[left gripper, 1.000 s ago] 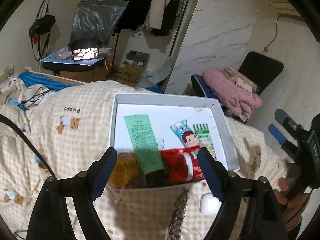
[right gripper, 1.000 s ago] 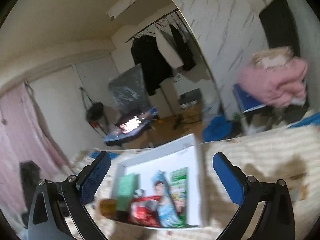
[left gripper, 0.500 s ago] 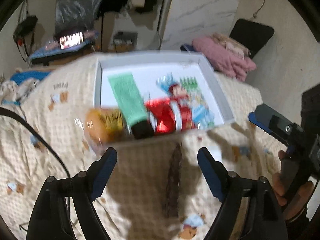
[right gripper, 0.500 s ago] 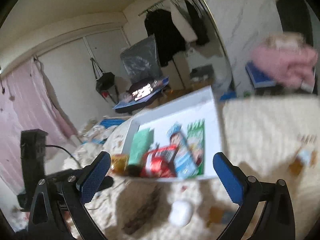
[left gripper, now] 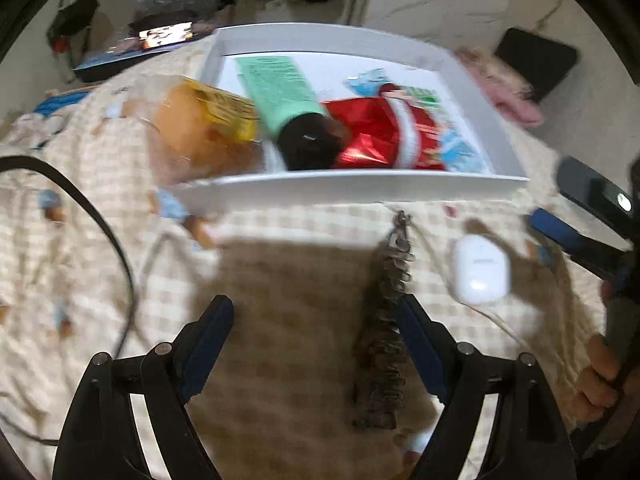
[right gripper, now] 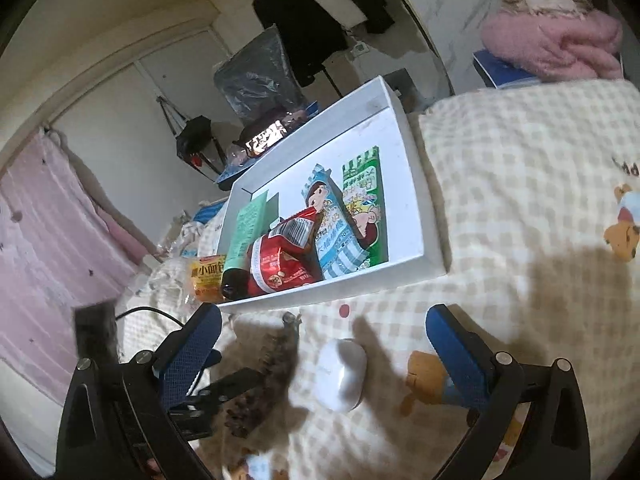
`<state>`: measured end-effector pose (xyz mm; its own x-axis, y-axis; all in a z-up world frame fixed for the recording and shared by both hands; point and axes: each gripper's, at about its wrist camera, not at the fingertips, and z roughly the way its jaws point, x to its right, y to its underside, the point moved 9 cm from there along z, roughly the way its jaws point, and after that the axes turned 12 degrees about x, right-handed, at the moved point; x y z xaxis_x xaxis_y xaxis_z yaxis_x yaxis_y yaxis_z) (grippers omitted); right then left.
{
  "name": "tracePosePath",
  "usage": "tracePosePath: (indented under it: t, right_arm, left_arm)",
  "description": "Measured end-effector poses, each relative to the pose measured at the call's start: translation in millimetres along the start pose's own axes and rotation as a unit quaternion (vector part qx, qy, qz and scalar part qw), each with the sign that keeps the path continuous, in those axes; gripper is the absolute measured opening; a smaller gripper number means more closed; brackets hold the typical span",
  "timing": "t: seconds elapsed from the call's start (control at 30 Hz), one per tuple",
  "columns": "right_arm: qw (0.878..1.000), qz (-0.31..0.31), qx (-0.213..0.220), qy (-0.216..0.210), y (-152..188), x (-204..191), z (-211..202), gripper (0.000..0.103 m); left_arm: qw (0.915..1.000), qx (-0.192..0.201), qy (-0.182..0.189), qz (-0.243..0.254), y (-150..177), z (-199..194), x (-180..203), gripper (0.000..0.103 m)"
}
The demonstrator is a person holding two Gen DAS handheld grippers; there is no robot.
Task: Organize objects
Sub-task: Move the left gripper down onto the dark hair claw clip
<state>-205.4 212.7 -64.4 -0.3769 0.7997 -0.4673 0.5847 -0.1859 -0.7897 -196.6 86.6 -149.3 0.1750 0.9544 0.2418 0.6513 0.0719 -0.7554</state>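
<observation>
A white tray [left gripper: 360,188] [right gripper: 412,208] lies on the checked bedspread. In it are a green tube with a black cap [left gripper: 280,92] [right gripper: 244,232], a red snack bag [left gripper: 380,136] [right gripper: 280,264] and two cartoon packets [right gripper: 340,220]. A yellow bread packet [left gripper: 200,128] [right gripper: 206,276] lies at the tray's left corner. In front of the tray lie a dark hair claw [left gripper: 384,320] [right gripper: 264,380] and a white earbud case [left gripper: 480,270] [right gripper: 340,374]. My left gripper [left gripper: 316,344] is open above the bedspread, its right finger beside the claw. My right gripper [right gripper: 324,360] is open around the case.
A black cable [left gripper: 100,220] runs over the bed at the left. Behind the bed are a chair with pink blankets [right gripper: 552,48], a clothes rack [right gripper: 304,20] and a stand with a lit phone [left gripper: 166,34]. The right gripper's body shows at the left view's right edge [left gripper: 592,216].
Both grippers have tilted down and come nearer the bedspread in front of the tray. The claw and the earbud case now lie close to the fingers. Both grippers stayed open.
</observation>
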Motion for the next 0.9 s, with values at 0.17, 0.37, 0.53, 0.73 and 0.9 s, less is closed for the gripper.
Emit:
tracePosePath:
  t: [0.17,0.37,0.53,0.73,0.9]
  right_arm:
    - [1.000,-0.016,-0.003,-0.002,2.8,-6.1,3.1,0.103]
    - [1.000,-0.020,-0.003,-0.001,3.1,-6.4,4.6,0.103]
    - [1.000,-0.017,-0.004,-0.002,4.2,-5.6,5.6,0.103]
    - [1.000,-0.022,-0.010,-0.005,8.2,-8.8,7.3,0.103]
    - [1.000,-0.023,-0.010,-0.005,7.8,-7.8,6.9,0.103]
  left_arm:
    - [0.9976,-0.064,0.018,-0.019,19.3,20.5,-6.9,0.102]
    - [0.9967,-0.079,-0.004,0.022,25.0,26.2,-0.2,0.102]
    - [0.9921,-0.084,-0.044,0.082,33.3,32.2,8.0,0.102]
    - [0.9922,-0.084,-0.043,0.081,33.8,33.6,8.1,0.102]
    - [0.9926,-0.083,-0.042,0.078,33.8,35.3,8.1,0.102]
